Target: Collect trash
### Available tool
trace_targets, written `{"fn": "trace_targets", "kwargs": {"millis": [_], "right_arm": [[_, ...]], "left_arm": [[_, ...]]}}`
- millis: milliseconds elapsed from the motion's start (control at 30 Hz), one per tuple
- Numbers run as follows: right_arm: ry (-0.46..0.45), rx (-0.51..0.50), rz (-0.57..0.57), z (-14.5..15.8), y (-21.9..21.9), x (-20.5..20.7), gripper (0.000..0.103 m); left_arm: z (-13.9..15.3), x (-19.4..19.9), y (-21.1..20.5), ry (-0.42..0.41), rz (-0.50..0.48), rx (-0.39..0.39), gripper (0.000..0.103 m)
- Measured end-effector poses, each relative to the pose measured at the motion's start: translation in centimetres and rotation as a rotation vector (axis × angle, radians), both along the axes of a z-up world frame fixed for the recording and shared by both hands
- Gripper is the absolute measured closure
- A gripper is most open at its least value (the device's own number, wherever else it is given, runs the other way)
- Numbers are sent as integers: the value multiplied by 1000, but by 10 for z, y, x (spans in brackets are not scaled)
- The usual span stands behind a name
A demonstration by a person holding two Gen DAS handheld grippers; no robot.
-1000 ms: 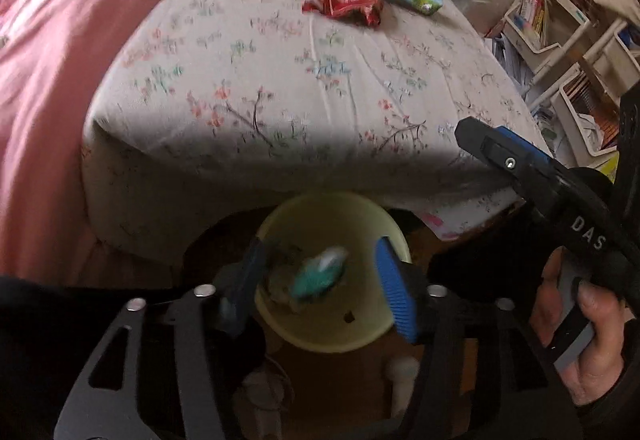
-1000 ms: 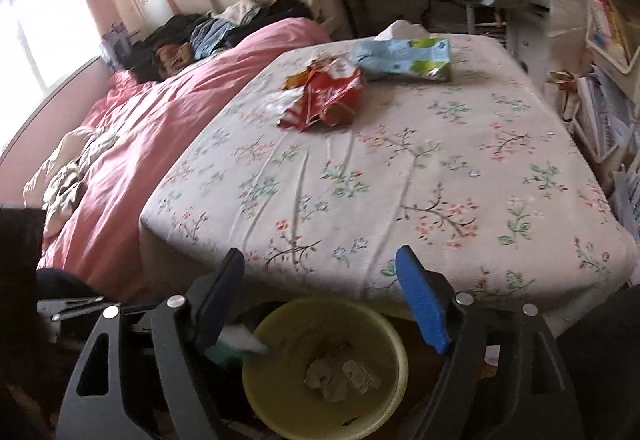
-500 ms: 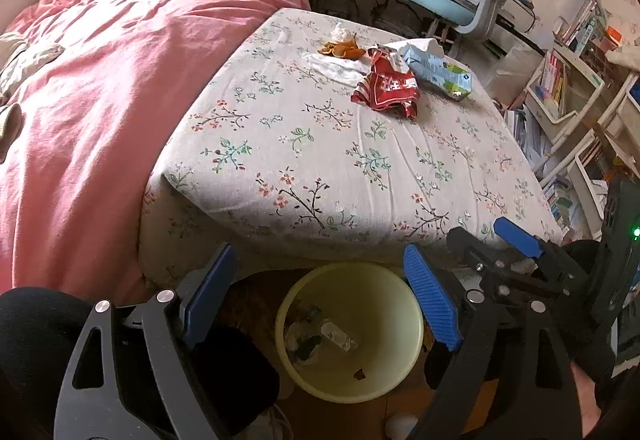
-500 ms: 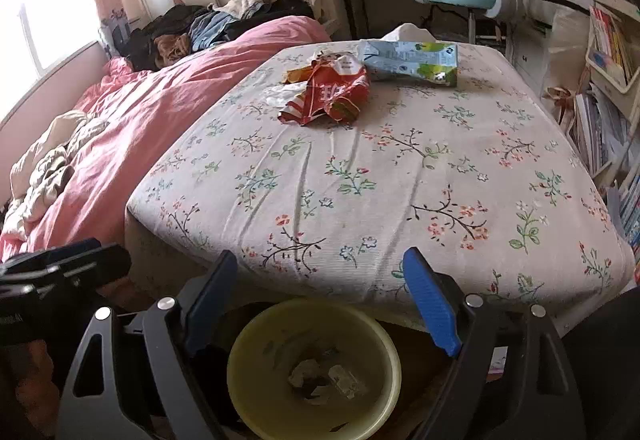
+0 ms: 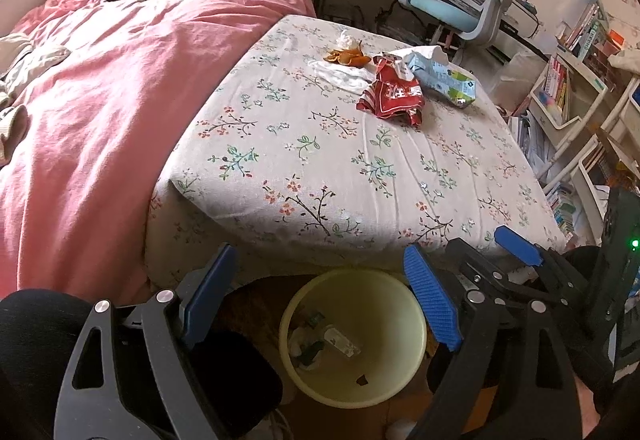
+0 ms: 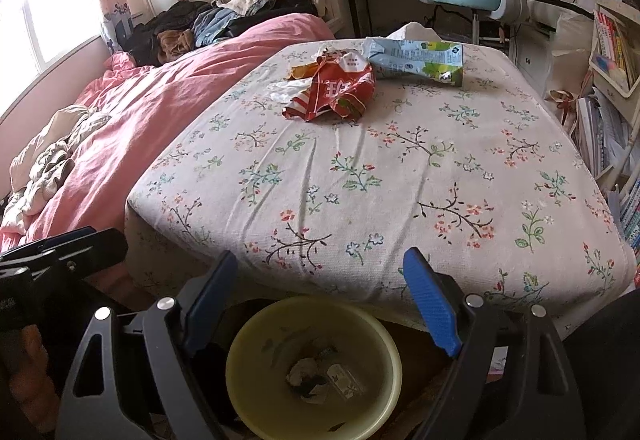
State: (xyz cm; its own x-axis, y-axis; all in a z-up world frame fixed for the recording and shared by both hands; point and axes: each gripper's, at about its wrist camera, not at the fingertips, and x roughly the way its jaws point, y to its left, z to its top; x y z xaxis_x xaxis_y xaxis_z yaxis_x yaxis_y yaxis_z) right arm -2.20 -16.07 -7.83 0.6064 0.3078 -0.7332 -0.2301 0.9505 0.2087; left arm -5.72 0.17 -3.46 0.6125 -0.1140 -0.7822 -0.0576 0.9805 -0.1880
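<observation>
Dropped wrapper (image 5: 310,350) now in bin (image 5: 416,352), left jaws just opened

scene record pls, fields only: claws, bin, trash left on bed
left claw: open, nothing between the pads, jaws have just been opening
right claw: open, empty, above the bin
bin: yellow bin on the floor at the foot of the bed, scraps inside
trash on bed: red snack bag, blue-green packet, orange peel, white tissue, white wrapper
surface: floral sheet
</observation>
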Motion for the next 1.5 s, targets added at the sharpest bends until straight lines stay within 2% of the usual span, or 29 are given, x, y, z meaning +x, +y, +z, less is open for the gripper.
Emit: {"fn": "trace_targets", "kwargs": {"millis": [300,1500], "right_arm": [[-24,0,9,4,3,-2,22],[-50,-14,28,4,14,-2,21]], "left_arm": [[3,-1,2,-47,36,16,20],[-5,10,2,-45,68,5,17]]}}
